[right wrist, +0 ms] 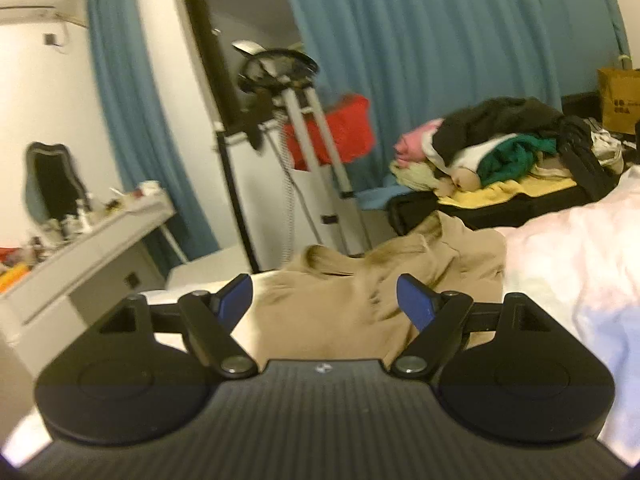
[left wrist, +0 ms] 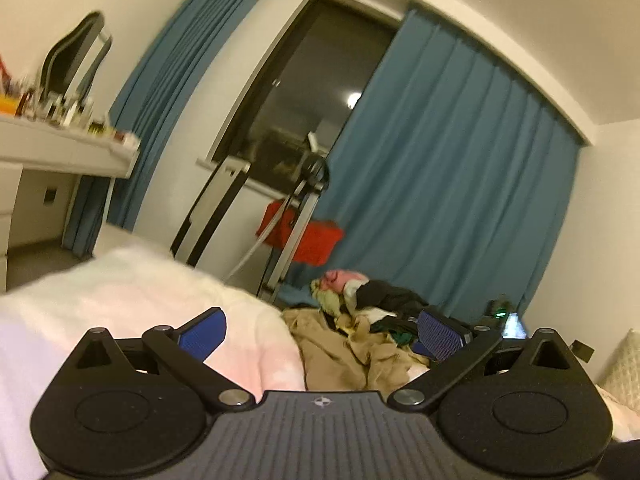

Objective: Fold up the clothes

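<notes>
A crumpled tan garment lies on the bed, just ahead of my right gripper, which is open and empty above its near part. In the left wrist view the same tan garment lies ahead and slightly right of my left gripper, which is open and empty. A pale pink-white fluffy blanket covers the bed to the left; it also shows in the right wrist view on the right.
A pile of mixed clothes sits on a black suitcase beyond the bed. A garment steamer stand with a red item stands before blue curtains. A white dressing table with clutter is at left.
</notes>
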Demonstrator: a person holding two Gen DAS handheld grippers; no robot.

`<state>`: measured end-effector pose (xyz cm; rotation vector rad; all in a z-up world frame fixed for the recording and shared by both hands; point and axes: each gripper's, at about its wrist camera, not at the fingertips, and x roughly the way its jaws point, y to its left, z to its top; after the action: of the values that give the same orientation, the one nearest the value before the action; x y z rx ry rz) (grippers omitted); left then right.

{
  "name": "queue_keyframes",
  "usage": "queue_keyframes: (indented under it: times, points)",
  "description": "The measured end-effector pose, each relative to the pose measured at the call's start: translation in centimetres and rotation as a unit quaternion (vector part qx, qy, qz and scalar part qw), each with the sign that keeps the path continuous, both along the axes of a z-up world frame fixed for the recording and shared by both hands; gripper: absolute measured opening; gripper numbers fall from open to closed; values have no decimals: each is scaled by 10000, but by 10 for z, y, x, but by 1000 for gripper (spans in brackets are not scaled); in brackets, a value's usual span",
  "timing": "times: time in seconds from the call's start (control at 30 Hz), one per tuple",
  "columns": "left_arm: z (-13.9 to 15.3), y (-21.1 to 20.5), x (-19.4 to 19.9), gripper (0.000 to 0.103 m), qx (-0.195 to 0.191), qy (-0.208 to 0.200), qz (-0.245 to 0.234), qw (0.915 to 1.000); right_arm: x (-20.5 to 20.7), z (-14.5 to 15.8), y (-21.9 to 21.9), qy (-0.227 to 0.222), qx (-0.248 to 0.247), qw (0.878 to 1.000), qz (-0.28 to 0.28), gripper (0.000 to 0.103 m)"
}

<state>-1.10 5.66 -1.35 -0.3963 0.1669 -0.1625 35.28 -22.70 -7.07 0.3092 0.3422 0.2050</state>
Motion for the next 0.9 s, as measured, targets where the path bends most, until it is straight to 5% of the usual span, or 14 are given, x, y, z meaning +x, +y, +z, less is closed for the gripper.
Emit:
queue_keyframes:
  times: [0.37, 0.57, 0.7, 0.9]
  points:
    - [-2, -43, -45, 103, 876, 265, -785, 9927, -205, 44, -36, -217, 471, 9987, 20, 81]
    - [-37, -38, -22, 102, 661, 1414, -967, 9830, -274, 16, -58, 129, 553, 9984, 32, 81]
    - [-71, -8, 8, 101, 153, 2544, -659, 9647, -289, -5, -75, 591, 1060, 9925, -151, 81]
    - [-114, 29, 38, 89, -535, 3602, -42, 9313, -291, -20, -85, 812, 1487, 9853, -214, 81]
